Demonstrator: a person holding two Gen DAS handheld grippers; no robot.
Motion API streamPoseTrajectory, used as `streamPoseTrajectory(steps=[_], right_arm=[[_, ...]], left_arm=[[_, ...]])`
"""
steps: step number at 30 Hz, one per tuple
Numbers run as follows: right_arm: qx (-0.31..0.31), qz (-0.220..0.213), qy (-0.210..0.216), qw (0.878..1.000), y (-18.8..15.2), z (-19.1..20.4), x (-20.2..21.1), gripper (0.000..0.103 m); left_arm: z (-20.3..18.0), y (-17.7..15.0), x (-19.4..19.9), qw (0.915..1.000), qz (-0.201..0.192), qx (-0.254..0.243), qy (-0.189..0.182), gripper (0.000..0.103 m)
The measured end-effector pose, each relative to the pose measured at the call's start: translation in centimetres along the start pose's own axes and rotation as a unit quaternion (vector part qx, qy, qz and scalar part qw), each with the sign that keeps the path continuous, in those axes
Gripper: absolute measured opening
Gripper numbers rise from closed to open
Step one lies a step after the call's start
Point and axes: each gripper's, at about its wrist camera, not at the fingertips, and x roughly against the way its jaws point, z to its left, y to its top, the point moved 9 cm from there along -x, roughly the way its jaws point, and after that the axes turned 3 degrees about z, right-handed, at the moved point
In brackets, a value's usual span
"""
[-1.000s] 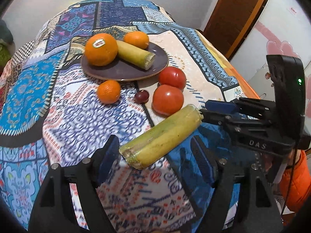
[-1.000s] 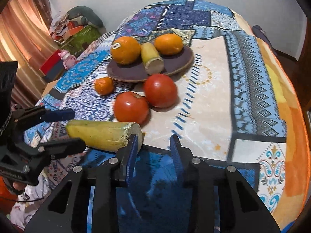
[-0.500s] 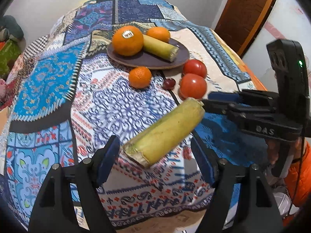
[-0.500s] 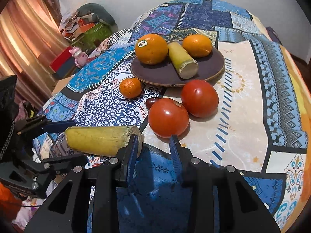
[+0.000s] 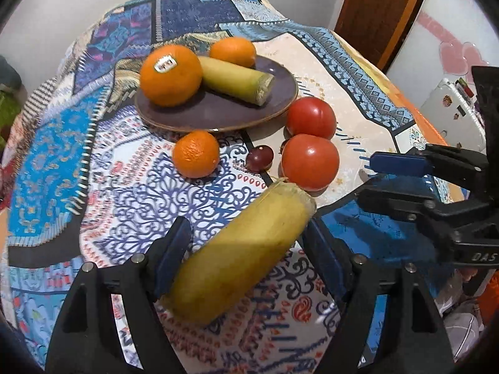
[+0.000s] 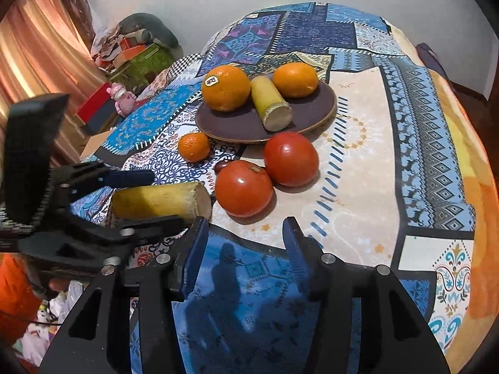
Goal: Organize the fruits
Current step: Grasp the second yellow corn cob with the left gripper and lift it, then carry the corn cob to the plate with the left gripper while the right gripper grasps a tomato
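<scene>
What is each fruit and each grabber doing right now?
Left gripper: shut on yellow stalk, lifted.
Right gripper: open, empty.
Plate: holds two oranges and another stalk.
Small orange: on cloth, off plate.
Tomatoes: two, on cloth, touching.
Grape: on cloth.

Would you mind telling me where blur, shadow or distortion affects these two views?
Left wrist view: the held sugarcane piece is soft and shaded at its near end, and the sticker orange looks slightly blurred. Right wrist view: sharper; a dark shadow lies on the tablecloth between the tool's fingers; fisheye bends the table edge.
</scene>
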Motion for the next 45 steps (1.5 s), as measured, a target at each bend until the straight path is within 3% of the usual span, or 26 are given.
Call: streamPoseTrajectory(steps=[2, 7, 12, 20, 23, 28, 30, 32, 45], right_arm=[[0.0, 0.0, -0.002, 1.0, -0.1, -0.1, 0.1, 0.047], [-0.006, 0.0, 0.001, 1.0, 0.3, -0.2, -0.3, 0.051], [-0.007, -0.003, 0.005, 1.0, 1.0, 0.5, -1.3, 0.054], [-0.022, 0.005, 0.005, 1.0, 2.0, 0.7, -3.4, 0.054], [-0.027, 0.006, 0.001, 1.0, 2.1, 0.6, -4.0, 0.054], [-0.035, 0.002, 0.009, 0.999, 2.0, 0.4, -3.9, 0.053], [-0.032, 0.002, 0.007, 0.999, 1.9, 0.3, -3.7, 0.047], [-0.031, 0.003, 0.012, 0.999, 1.9, 0.4, -3.6, 0.047], [-0.019, -0.026, 0.007, 0.999, 1.6, -0.6, -0.3, 0.046]], left_arm=[[0.3, 0.0, 0.0, 0.9996, -0.007, 0.023, -0.012, 0.072], [0.4, -0.6, 0.6, 0.9985, -0.013, 0.045, -0.03, 0.048], [1.4, -1.4, 1.7, 0.9976, -0.017, 0.065, -0.019, 0.039], [2.0, -2.0, 2.1, 0.9974, -0.016, 0.07, 0.003, 0.039], [1.6, -2.1, 0.8, 0.9974, 0.003, 0.072, -0.01, 0.039], [1.4, -1.4, 0.1, 0.998, -0.013, 0.061, 0.012, 0.039], [1.2, -1.3, 0.0, 0.9983, -0.018, 0.051, 0.022, 0.039], [1.0, -1.3, 0.2, 0.9984, -0.021, 0.041, 0.031, 0.039], [1.3, -0.8, 3.1, 0.9971, -0.048, 0.052, 0.027, 0.039]])
